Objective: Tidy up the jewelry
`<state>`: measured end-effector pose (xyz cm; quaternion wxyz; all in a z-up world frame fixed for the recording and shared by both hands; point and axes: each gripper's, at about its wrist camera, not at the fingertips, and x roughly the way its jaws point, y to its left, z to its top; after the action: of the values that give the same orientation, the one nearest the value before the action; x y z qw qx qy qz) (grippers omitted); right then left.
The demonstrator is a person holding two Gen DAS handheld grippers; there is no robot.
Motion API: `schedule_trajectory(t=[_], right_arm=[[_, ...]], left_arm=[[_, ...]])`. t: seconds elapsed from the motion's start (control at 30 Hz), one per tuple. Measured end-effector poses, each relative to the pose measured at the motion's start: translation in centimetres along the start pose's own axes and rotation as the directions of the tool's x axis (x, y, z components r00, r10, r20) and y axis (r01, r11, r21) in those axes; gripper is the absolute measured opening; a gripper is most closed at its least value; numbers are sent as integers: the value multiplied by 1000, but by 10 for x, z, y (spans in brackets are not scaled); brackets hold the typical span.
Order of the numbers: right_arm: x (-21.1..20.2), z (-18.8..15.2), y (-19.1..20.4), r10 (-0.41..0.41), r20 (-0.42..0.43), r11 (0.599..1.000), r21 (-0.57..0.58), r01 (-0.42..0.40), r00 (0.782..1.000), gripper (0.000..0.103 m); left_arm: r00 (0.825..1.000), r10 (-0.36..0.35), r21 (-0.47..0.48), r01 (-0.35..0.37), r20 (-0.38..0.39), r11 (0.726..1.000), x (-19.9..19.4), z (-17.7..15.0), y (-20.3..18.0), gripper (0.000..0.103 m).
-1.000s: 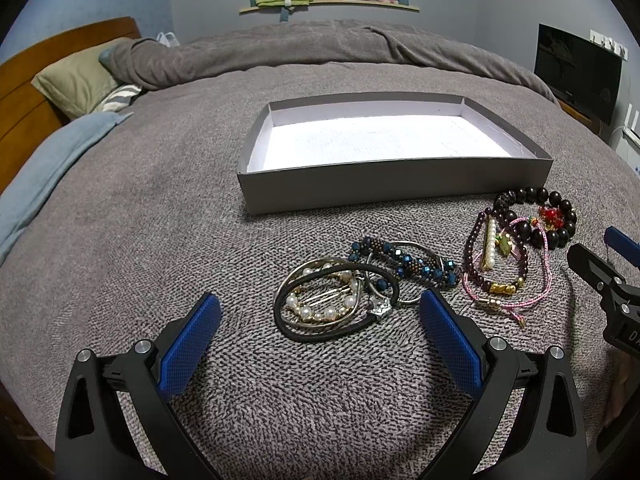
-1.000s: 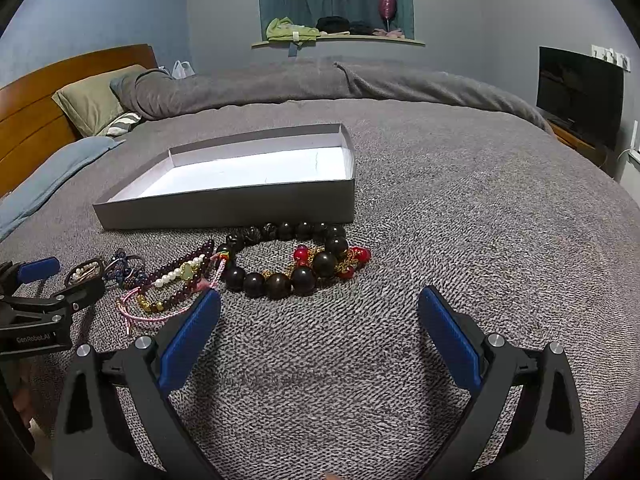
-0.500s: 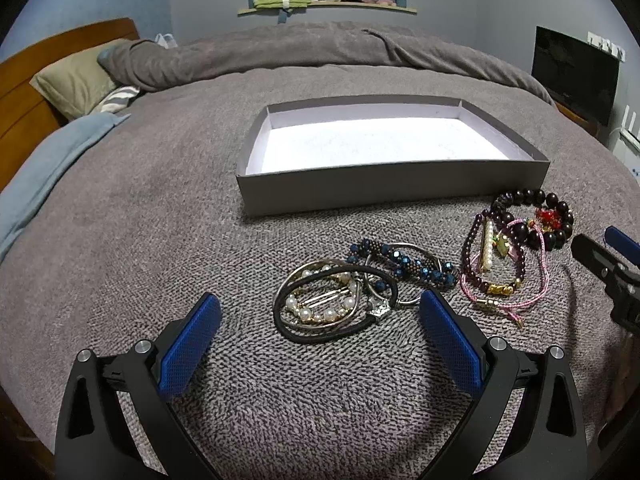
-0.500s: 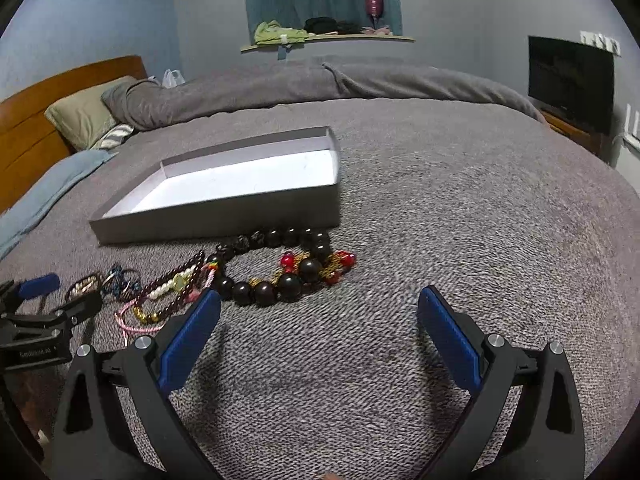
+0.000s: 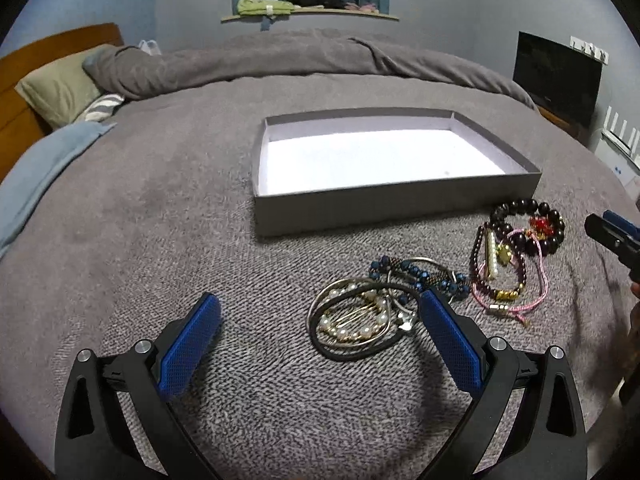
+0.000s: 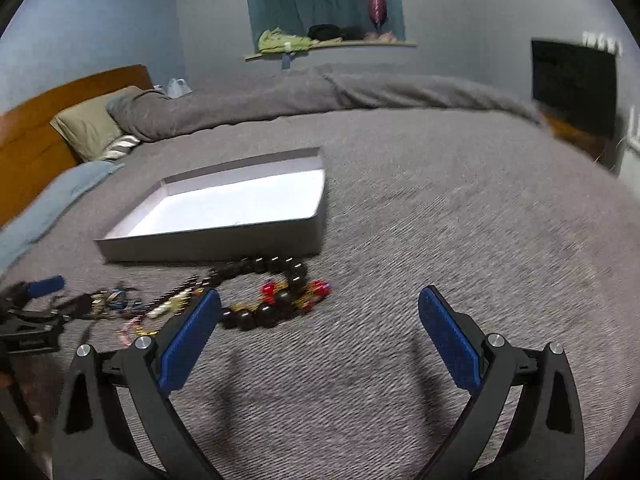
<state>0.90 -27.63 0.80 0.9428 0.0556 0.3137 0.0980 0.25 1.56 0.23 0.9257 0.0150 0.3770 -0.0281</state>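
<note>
Both the left gripper (image 5: 318,330) and right gripper (image 6: 319,332), wide open and empty, have drifted rightward over the bed (image 5: 140,208), leaving the jewelry (image 5: 432,292) untouched near the empty box (image 5: 384,204).

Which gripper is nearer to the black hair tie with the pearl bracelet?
Left. The left gripper hovers right over the black hair tie, its right finger beside it. The right gripper is off by the dark bead bracelet, at the pile's far end.

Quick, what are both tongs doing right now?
Left tongs: open, holding nothing.
Right tongs: open, holding nothing.
</note>
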Motion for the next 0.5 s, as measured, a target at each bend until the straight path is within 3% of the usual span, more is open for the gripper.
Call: schedule_trajectory(t=[0.1, 0.33, 0.5], right_arm=[[4, 0, 0, 45, -29, 999, 19, -44, 999, 98], [6, 1, 14, 36, -32, 999, -18, -37, 999, 98], [12, 1, 15, 33, -40, 999, -23, -34, 999, 98]], left_arm=[[1000, -24, 5, 24, 11, 1000, -3, -2, 7, 99], [993, -113, 54, 114, -25, 992, 0, -8, -3, 96], [992, -125, 70, 125, -11, 990, -1, -8, -7, 91]])
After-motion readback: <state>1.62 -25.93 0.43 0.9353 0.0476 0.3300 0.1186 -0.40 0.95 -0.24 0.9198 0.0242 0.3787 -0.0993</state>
